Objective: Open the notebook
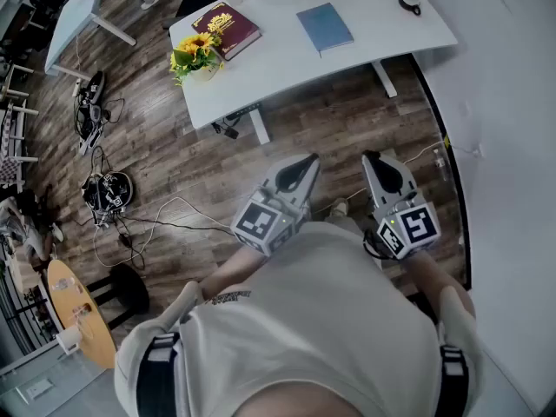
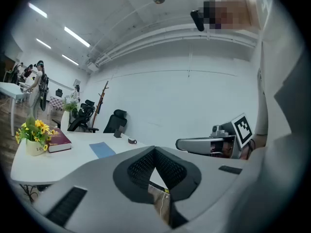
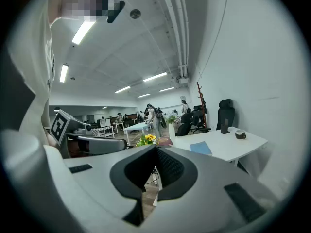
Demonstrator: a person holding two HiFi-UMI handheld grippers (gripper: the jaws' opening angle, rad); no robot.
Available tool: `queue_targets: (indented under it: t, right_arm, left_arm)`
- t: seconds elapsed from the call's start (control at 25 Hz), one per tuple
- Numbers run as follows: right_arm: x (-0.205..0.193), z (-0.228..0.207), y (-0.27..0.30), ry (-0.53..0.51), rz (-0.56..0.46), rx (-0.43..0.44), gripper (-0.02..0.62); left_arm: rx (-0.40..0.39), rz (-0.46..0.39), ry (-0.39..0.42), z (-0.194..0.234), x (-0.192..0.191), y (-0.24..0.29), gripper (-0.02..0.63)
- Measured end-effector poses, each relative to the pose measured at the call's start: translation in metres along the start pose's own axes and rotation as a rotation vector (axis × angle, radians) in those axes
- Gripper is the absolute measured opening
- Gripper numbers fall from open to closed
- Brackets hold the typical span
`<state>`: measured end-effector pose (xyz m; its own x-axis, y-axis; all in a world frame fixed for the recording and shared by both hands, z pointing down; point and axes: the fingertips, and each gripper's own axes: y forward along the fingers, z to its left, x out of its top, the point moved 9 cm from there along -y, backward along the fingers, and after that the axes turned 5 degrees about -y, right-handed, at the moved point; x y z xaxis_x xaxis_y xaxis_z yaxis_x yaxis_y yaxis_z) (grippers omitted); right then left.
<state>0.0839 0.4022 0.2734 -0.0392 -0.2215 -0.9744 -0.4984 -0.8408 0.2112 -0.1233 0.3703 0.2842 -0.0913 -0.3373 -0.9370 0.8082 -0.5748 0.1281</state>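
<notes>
Notebook blue, closed, flat on white surface, well ahead of both pairs of fingers, untouched. Left gripper: fingers pressed together, nothing between. Right gripper: same, tips meeting, empty. Red book and sunflowers sat ahead, leftward of left fingers.

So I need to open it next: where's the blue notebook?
Head view, top centre: the blue notebook lies on the white table, right of the red book.
</notes>
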Motion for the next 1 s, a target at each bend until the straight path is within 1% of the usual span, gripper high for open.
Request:
queue_targets:
  t: [0.12,0.32,0.52,0.76,1.0]
  right_arm:
    - [0.000,0.000,0.001,0.000,0.003,0.000,0.000]
    - [0.000,-0.005,0.004,-0.005,0.003,0.008,0.000]
    - [0.000,-0.012,0.001,0.009,0.003,0.010,0.001]
    - [-0.004,-0.024,0.002,0.032,-0.004,0.017,0.002]
    - [-0.005,-0.041,-0.005,0.045,-0.022,0.023,0.002]
  left_arm:
    - [-0.016,0.018,0.003,-0.005,0.002,0.004,0.012]
    - [-0.029,0.004,0.010,-0.005,0.003,0.014,0.012]
    - [-0.034,0.022,0.013,-0.010,0.002,0.020,0.012]
    - [-0.014,0.020,0.017,-0.007,0.000,0.031,0.012]
    - [0.027,0.025,0.007,-0.014,0.000,0.042,0.012]
